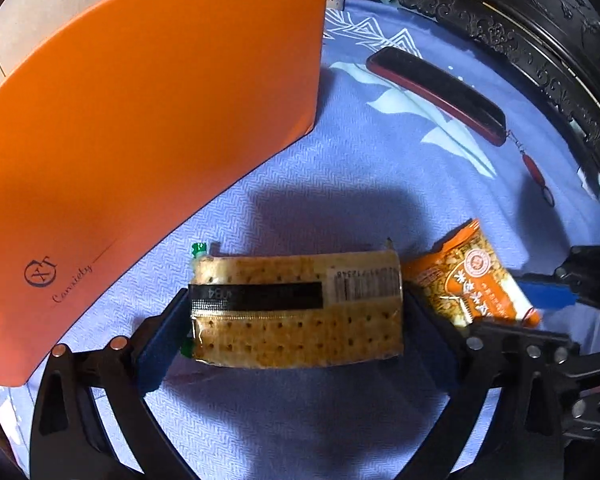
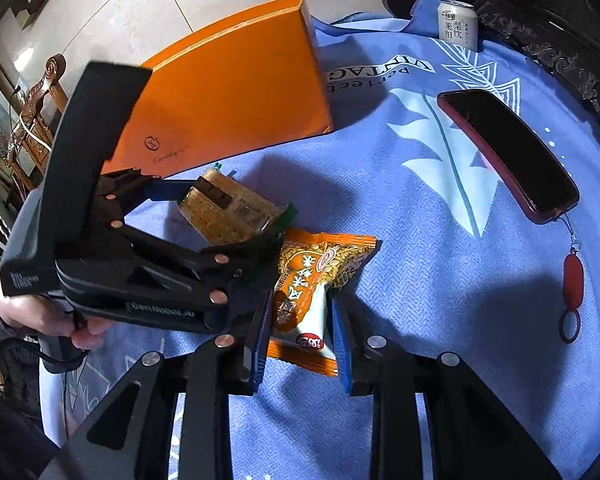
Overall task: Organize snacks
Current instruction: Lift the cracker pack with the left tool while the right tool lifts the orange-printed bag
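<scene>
The cracker packet [image 1: 296, 306], a clear wrapper showing pale perforated crackers with a black band and a barcode, sits crosswise between the fingers of the left gripper [image 1: 296, 312]; the blue pads lie against its two short ends, so the left gripper is grasping it just above the blue cloth. In the right wrist view the packet hangs at about 10 o'clock from the orange snack packet [image 2: 316, 288], with its green end close to that packet's top corner. The orange snack packet lies on the cloth, its white lower half pinched between the blue pads of the right gripper [image 2: 302, 344], which is clenched on it. A person's hand [image 2: 32, 316] holds the left gripper's handle. The orange box [image 2: 228, 96] lies at 11 o'clock of the snacks on the counter [image 2: 400, 208]. A dark phone in a red case [image 2: 508, 148] with a red charm lies at 2 o'clock, and a drink can [image 2: 458, 26] stands at 1 o'clock by the carved dark edge.
</scene>
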